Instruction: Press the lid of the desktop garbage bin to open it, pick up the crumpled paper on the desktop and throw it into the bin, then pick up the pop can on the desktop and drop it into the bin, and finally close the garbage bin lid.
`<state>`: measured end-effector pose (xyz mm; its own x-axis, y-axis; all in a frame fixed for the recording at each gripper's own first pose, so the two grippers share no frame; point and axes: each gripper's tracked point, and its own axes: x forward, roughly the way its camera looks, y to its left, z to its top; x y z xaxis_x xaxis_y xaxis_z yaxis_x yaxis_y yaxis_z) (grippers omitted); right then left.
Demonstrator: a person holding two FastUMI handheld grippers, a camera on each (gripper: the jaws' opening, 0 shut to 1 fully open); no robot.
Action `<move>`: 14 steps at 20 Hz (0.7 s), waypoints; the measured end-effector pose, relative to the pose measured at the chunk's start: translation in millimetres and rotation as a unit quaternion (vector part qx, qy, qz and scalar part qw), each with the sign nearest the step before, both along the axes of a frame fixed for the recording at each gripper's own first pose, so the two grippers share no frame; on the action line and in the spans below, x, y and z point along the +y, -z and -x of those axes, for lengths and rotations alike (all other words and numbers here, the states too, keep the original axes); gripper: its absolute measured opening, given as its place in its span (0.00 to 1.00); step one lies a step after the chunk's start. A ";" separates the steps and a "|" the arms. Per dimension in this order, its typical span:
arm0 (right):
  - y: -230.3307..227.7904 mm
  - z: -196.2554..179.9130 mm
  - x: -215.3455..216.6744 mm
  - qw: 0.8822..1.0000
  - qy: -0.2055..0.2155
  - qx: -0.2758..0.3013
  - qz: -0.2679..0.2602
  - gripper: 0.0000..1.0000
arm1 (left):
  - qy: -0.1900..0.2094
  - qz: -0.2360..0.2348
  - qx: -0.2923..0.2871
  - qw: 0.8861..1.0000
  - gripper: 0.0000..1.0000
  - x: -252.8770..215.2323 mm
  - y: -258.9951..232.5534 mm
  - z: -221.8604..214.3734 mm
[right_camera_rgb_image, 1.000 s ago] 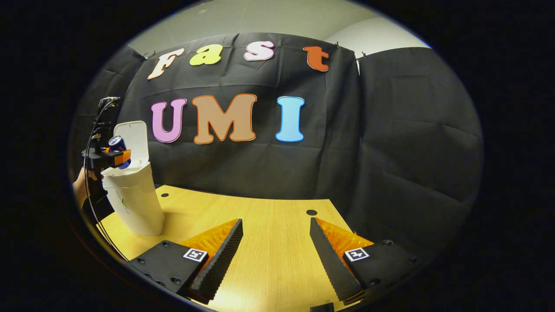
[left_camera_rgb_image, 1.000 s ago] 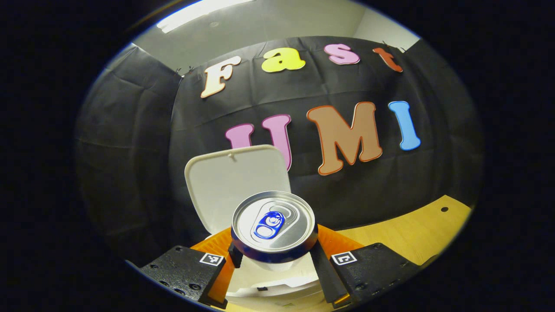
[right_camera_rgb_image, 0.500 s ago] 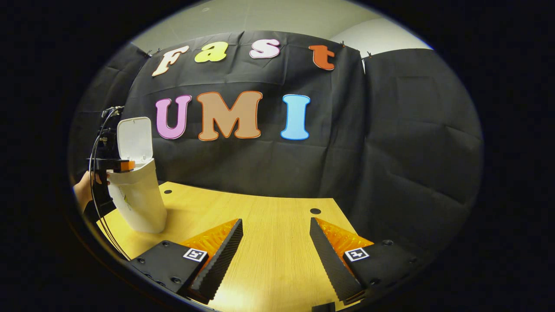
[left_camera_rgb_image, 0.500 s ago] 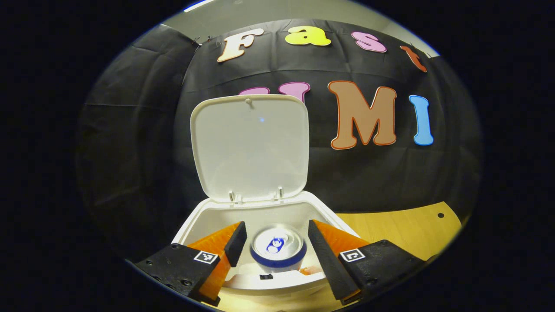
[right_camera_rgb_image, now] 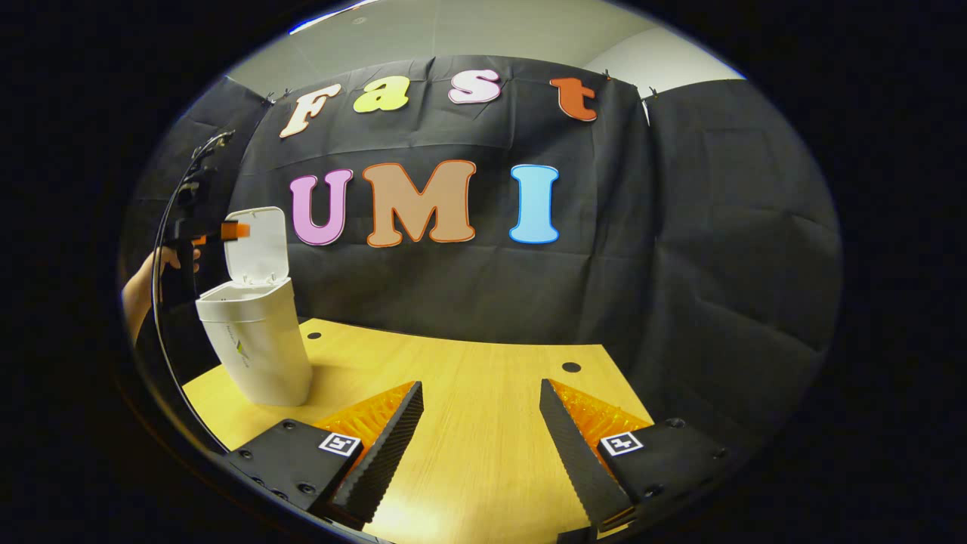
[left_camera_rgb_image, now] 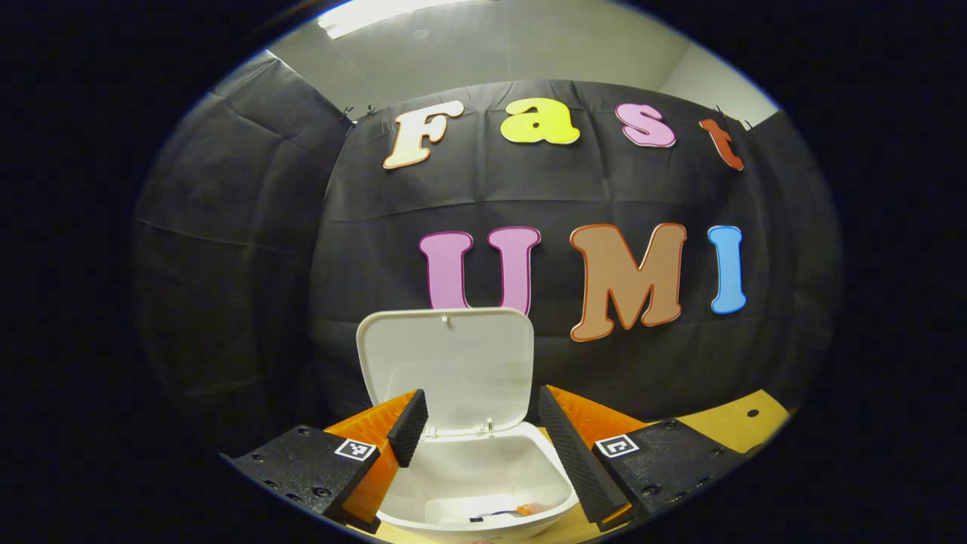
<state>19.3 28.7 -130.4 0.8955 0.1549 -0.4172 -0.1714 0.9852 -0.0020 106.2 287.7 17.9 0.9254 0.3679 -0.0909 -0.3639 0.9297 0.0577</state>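
White plastic desktop garbage bin [right_camera_rgb_image: 257, 347] stands upright on the wooden desktop, far left in the right gripper view, tapering toward its base. Its rounded-square white hinged lid [left_camera_rgb_image: 447, 366] is raised, standing near vertical at the far rim. In the left gripper view the bin mouth is open; contents at the bottom are indistinct.

Bin [right_camera_rgb_image: 257, 347] at table's [right_camera_rgb_image: 468, 423] far left corner, lid [right_camera_rgb_image: 258, 245] upright behind.
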 end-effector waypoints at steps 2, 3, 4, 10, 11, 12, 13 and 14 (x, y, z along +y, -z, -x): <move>2.1 -0.9 4.5 1.000 -0.006 0.001 -0.005 0.99 | -0.005 0.011 -0.014 1.000 0.89 11.3 -27.2 -10.1; 1.4 -0.9 6.4 1.000 -0.008 0.000 -0.008 0.99 | -0.007 0.017 -0.020 1.000 0.89 16.2 -40.8 -15.6; -1.2 -1.3 6.7 1.000 -0.008 -0.004 -0.009 0.99 | -0.004 0.022 -0.031 0.999 0.89 21.3 -55.6 -23.2; -3.8 -0.5 -15.0 1.000 0.027 -0.007 -0.013 0.99 | -0.019 0.017 -0.007 1.000 0.91 66.7 -65.4 -79.4; -4.0 0.2 -20.2 0.999 0.036 -0.005 -0.014 0.99 | -0.026 0.019 0.010 0.999 0.91 73.6 -55.2 -87.8; -3.5 2.1 -25.1 0.999 0.044 -0.004 -0.013 0.99 | -0.030 0.020 0.021 0.999 0.90 78.8 -47.1 -94.0; -2.9 3.4 -29.8 0.999 0.051 -0.004 -0.011 0.99 | -0.034 0.022 0.030 0.999 0.91 82.0 -38.8 -98.1; -2.6 5.6 -34.0 0.998 0.057 -0.004 -0.009 0.99 | -0.035 0.025 0.038 0.998 0.92 84.2 -31.5 -101.4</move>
